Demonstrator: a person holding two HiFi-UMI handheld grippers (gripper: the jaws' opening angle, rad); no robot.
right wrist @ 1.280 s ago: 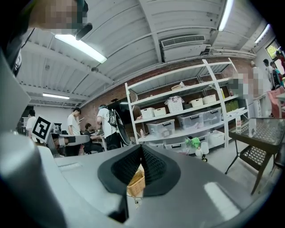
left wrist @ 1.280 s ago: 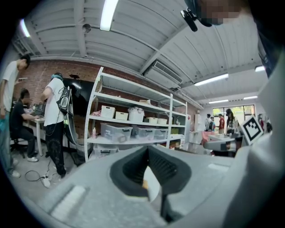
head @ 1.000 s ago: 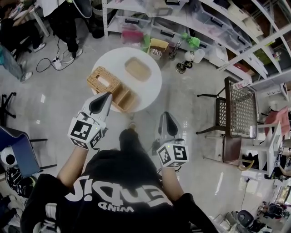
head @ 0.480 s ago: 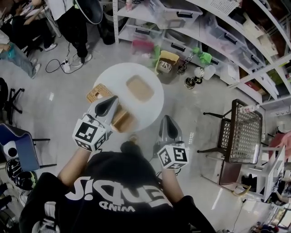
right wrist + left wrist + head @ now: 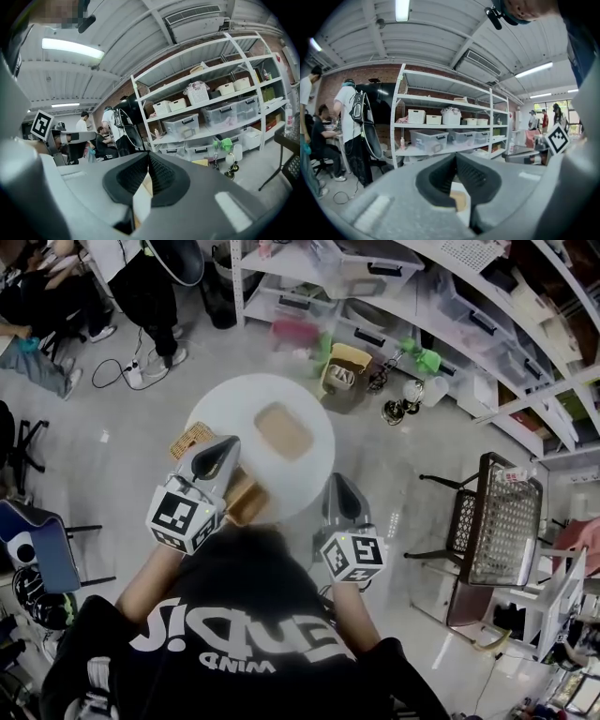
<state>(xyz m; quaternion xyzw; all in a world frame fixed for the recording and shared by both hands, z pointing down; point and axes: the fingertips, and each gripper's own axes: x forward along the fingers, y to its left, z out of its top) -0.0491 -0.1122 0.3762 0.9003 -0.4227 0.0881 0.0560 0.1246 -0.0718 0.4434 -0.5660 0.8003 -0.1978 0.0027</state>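
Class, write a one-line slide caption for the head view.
Seen from above, a person holds the left tongs and right tongs, both shut, by a round white table bearing a tan tray.

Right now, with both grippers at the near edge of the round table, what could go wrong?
1. The wicker basket sits at the rim of the white table, under the shut left gripper; a nudge may push it off.
2. The right gripper, also shut, hangs beside the rim; a swing inward could clip the table.
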